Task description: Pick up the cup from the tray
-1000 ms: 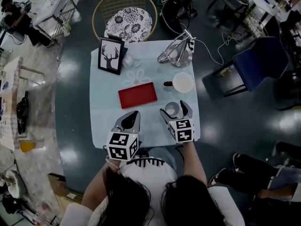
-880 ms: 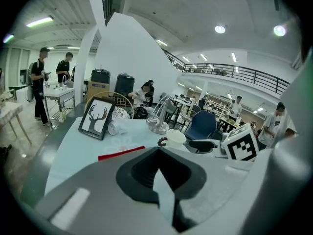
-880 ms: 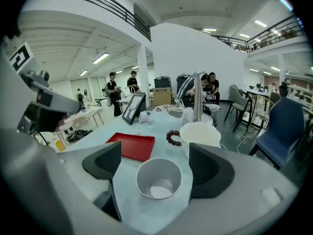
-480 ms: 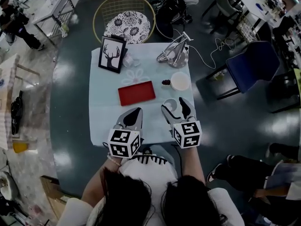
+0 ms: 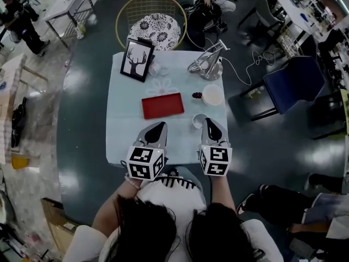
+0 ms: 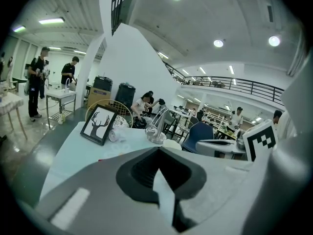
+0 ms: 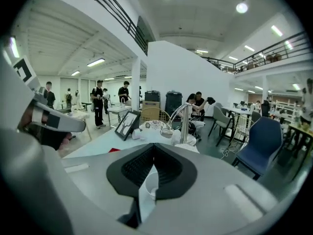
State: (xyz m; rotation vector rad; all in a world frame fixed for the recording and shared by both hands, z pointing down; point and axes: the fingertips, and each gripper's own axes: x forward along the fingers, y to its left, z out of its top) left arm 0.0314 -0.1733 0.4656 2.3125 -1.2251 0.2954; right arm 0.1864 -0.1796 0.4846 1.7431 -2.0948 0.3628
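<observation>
A small pale cup (image 5: 199, 121) stands on the light blue tablecloth (image 5: 124, 119), to the right of the empty red tray (image 5: 162, 105). My right gripper (image 5: 209, 123) is shut, and its tip lies just right of the cup with nothing in it. In the right gripper view the jaws of the right gripper (image 7: 154, 146) meet, and the cup's white rim (image 7: 149, 185) shows through the gap beneath them. My left gripper (image 5: 159, 126) is shut and empty, below the tray's near edge. In its own view the left gripper (image 6: 159, 149) has its jaws closed.
A white bowl (image 5: 212, 95) with a small dark object (image 5: 195, 96) beside it sits right of the tray. A deer picture frame (image 5: 136, 59) and a tilted metal stand (image 5: 208, 63) stand at the far edge. A round chair (image 5: 150, 25) is beyond the table.
The right gripper was open around the cup on the cloth. It has drawn back slightly and shut, leaving the cup standing. The left gripper stayed shut in place.
</observation>
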